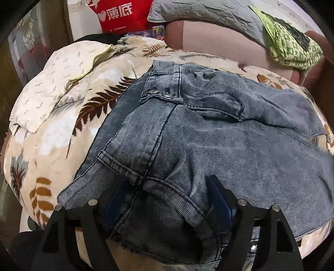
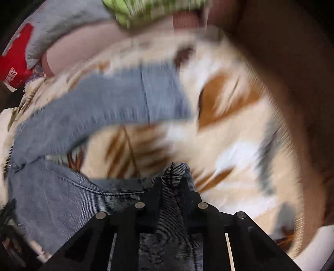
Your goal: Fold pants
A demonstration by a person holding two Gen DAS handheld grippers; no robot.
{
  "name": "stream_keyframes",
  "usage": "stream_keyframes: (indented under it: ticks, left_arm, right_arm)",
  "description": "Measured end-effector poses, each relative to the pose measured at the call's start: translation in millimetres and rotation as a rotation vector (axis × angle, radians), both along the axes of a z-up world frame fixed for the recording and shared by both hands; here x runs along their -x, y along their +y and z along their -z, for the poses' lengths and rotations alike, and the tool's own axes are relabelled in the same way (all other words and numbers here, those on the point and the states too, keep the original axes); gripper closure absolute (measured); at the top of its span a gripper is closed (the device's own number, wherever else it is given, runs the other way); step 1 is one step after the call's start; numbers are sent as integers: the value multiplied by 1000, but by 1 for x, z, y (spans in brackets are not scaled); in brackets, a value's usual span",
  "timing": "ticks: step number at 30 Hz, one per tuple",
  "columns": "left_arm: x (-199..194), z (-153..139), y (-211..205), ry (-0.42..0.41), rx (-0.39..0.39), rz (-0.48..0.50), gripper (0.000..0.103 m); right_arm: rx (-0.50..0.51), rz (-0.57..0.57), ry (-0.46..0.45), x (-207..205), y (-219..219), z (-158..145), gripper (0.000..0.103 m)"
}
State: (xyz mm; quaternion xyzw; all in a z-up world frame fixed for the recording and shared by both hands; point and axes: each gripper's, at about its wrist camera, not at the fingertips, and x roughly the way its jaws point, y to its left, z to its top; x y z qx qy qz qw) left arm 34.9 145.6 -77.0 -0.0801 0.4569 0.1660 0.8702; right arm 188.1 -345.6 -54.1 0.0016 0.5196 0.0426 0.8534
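The blue-grey denim pants [image 1: 208, 129] lie spread on a leaf-patterned blanket [image 1: 52, 135], waistband with metal snaps toward the back. My left gripper [image 1: 167, 187] has its jaws wide apart, with a raised fold of the pants' hem between them; the fabric does not look pinched. In the blurred right wrist view, my right gripper [image 2: 172, 177] is shut on a bunched edge of the pants [image 2: 171, 208], lifted above the blanket [image 2: 240, 135]. Another part of the pants [image 2: 104, 104] lies flat farther back.
A cream pillow [image 1: 52, 83] lies at the left. A pink bolster [image 1: 219, 41], a grey quilted pillow [image 1: 208, 12], a green patterned cloth [image 1: 292, 48] and a red bag [image 1: 123, 14] sit at the back. The bed's edge runs along the right in the right wrist view.
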Motion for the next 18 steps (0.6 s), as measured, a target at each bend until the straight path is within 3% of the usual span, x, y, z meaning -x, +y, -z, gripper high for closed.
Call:
stream_keyframes:
  ticks: [1, 2, 4, 5, 6, 7, 8, 13, 15, 18]
  left_arm:
    - [-1, 0, 0, 3, -2, -1, 23]
    - [-4, -1, 1, 9, 2, -8, 23]
    - [-4, -3, 1, 11, 12, -20, 23]
    - [-4, -6, 2, 15, 19, -19, 23]
    - [-2, -12, 3, 8, 28, -10, 23]
    - [0, -19, 5, -17, 35, 0, 23]
    - [3, -29, 7, -48, 39, -1, 23]
    - [-17, -57, 46, -164, 137, -59, 23]
    - [-43, -51, 74, -146, 244, -109, 23]
    - [-75, -32, 108, -103, 381, -203, 23]
  right_arm:
    - [43, 5, -72, 5, 3, -12, 86]
    - [40, 12, -88, 6, 4, -13, 86]
    - [54, 29, -30, -1, 6, 13, 78]
    - [100, 29, 39, -7, 7, 37, 62]
    - [119, 37, 62, -8, 6, 48, 55]
    - [101, 59, 12, -3, 1, 41, 48]
    - [69, 79, 4, 1, -4, 33, 30]
    - [-146, 154, -91, -10, -35, -11, 27]
    - [-248, 168, -67, -38, -43, -10, 27]
    - [-344, 229, 2, -85, -53, 20, 27]
